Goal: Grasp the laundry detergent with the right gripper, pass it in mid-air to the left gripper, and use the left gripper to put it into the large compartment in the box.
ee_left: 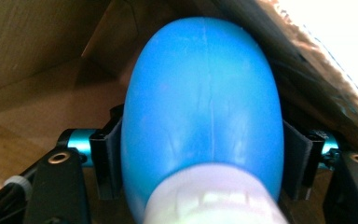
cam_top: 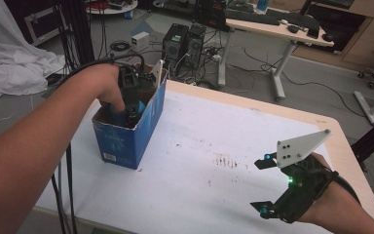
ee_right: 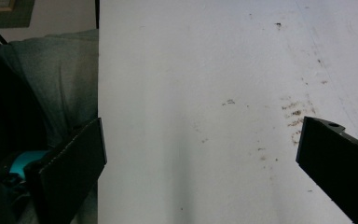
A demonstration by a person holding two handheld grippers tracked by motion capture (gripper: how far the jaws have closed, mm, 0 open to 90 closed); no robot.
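I have the left gripper (cam_top: 132, 108) down in the blue box (cam_top: 148, 114), jaws flanking the blue bottle (ee_left: 200, 107) at its sides, grip uncertain; next comes a straight lift, the right gripper (cam_top: 265, 185) idling wide open.

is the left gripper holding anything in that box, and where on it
Yes: the left gripper, down inside the blue cardboard box, has a blue bottle between its pads, which press on its two sides just above the white cap.

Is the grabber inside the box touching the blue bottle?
Touching. The left gripper view shows the left gripper with both black pads flush against the blue bottle sides, inside the cardboard box.
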